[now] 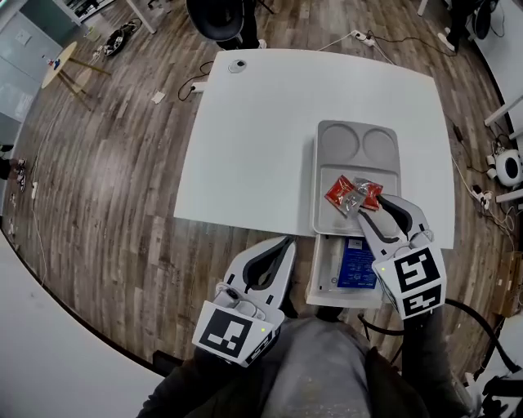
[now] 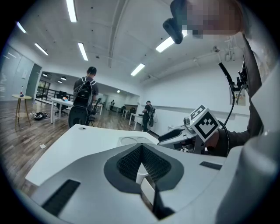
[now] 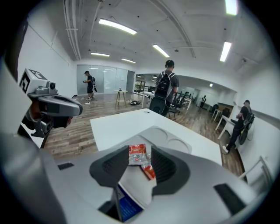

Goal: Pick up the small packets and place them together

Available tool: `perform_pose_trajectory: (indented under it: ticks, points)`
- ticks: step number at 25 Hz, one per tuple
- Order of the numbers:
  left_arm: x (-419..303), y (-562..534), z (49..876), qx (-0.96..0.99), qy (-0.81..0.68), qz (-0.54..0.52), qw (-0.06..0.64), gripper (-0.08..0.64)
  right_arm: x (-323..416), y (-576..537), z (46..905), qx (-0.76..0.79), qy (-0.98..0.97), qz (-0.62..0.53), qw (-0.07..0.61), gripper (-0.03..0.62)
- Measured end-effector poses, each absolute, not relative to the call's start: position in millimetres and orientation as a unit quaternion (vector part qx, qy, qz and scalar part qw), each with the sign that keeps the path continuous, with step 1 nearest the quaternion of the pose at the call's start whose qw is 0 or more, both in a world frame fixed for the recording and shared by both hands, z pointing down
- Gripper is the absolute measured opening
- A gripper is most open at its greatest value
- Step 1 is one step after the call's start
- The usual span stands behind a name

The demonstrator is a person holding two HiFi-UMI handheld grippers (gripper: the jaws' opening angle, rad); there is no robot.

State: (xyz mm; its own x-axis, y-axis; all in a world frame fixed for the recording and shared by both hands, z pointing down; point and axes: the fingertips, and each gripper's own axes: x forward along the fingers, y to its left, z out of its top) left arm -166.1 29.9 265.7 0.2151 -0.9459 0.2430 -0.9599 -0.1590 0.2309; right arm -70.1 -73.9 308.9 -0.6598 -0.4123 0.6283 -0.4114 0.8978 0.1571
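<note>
Three small packets lie bunched in the big compartment of a grey tray [image 1: 325, 167]: a red packet [image 1: 338, 193], a second red one [image 1: 370, 191] and a silvery one [image 1: 353, 204] between them. My right gripper [image 1: 373, 207] hovers just at their near side, open. In the right gripper view the top red packet [image 3: 138, 154] and another [image 3: 149, 171] show in the gap of the right gripper [image 3: 140, 162]; the pads do not press on them. My left gripper [image 1: 285, 240] hangs off the table's near edge, left of the tray, shut and empty; its jaws [image 2: 141, 147] meet at the tip.
A white box with a blue label [image 1: 353, 265] sits under the tray's near end at the front edge of the white table [image 1: 253, 131]. The tray has two empty round wells [image 1: 358, 144]. A black chair [image 1: 221, 18] stands beyond the far edge. People stand far off.
</note>
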Motion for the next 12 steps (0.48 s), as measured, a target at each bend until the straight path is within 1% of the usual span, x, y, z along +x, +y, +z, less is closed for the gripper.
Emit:
perform_pose_trajectory:
  ticks: [4, 8, 12]
  points:
    - [-142.8, 35.7, 266.3, 0.777, -0.604, 0.027, 0.174, -0.002, -49.3, -37.1, 320.6, 0.194, -0.915, 0.026, 0.353, 0.16]
    - [-125.3, 34.5, 263.8, 0.791, -0.587, 0.03, 0.169, -0.002, -35.4, 5.5, 348.1, 0.14, -0.909, 0.051, 0.388, 0.16]
    - [-118.0, 34.7, 267.6, 0.797, -0.577, 0.037, 0.174, -0.002, -39.8, 34.4, 377.8, 0.082, -0.901, 0.055, 0.423, 0.16]
